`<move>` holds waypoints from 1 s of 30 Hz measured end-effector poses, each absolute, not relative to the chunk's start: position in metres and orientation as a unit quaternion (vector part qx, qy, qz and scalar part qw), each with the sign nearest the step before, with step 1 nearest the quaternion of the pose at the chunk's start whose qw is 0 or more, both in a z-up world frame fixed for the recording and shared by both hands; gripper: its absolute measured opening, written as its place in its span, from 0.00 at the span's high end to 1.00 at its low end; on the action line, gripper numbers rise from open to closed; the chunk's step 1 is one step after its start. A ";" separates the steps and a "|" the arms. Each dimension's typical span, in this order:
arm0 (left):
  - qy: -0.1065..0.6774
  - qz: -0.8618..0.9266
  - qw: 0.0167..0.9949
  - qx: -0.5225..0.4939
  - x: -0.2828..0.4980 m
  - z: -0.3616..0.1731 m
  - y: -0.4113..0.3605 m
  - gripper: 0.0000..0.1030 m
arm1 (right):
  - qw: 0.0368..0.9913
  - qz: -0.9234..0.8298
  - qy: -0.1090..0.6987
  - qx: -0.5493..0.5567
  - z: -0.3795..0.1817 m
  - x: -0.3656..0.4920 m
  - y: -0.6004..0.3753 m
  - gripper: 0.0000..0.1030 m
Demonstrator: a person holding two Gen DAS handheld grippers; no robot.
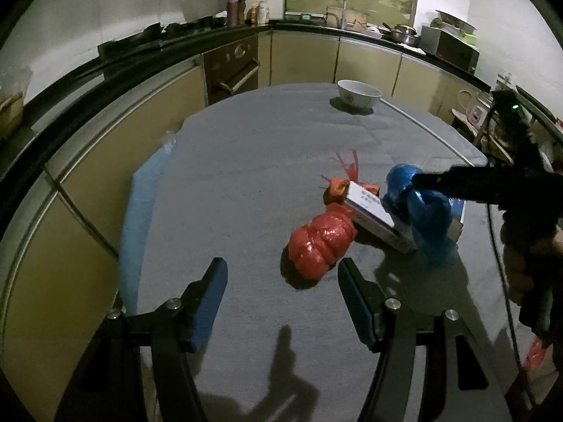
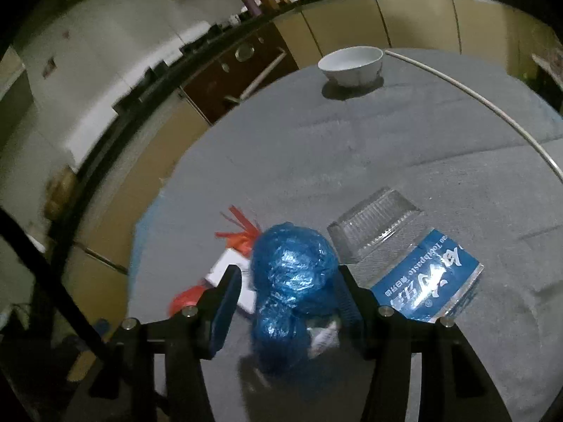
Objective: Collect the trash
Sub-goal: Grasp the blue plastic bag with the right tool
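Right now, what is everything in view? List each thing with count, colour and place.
table: one, grey cloth, centre
bowl: one, white, far edge of table
red bag: one, red, knotted, just ahead of left gripper
blue bag: one, blue, between the right gripper's fingers
white box: one, white, between the two bags
clear tray: one, transparent, upside down, right of blue bag
toothpaste box: one, blue, beside the tray
left gripper: open, empty
right gripper: around blue bag, grip unclear

blue crinkled bag (image 2: 292,263) | red-orange bag (image 1: 322,242) | white bowl (image 1: 359,95) | grey counter (image 1: 253,161) | blue, white-lettered toothpaste box (image 2: 427,286)
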State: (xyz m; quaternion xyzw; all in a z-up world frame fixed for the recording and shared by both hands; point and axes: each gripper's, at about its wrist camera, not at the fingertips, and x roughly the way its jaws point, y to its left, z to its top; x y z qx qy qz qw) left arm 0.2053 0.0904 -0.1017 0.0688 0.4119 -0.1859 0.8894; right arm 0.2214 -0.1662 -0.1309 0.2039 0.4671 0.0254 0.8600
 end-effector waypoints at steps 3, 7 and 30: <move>0.408 -0.202 0.888 0.072 0.210 -0.101 0.088 0.36 | 0.856 0.034 0.476 0.197 -0.141 0.220 -0.167 0.47; 0.415 -0.236 0.876 0.063 0.223 -0.105 0.079 0.35 | 0.856 0.066 0.469 0.207 -0.140 0.211 -0.172 0.61; 0.467 -0.287 0.836 0.039 0.261 -0.164 0.051 0.52 | 0.817 0.072 0.481 0.310 -0.170 0.190 -0.170 0.49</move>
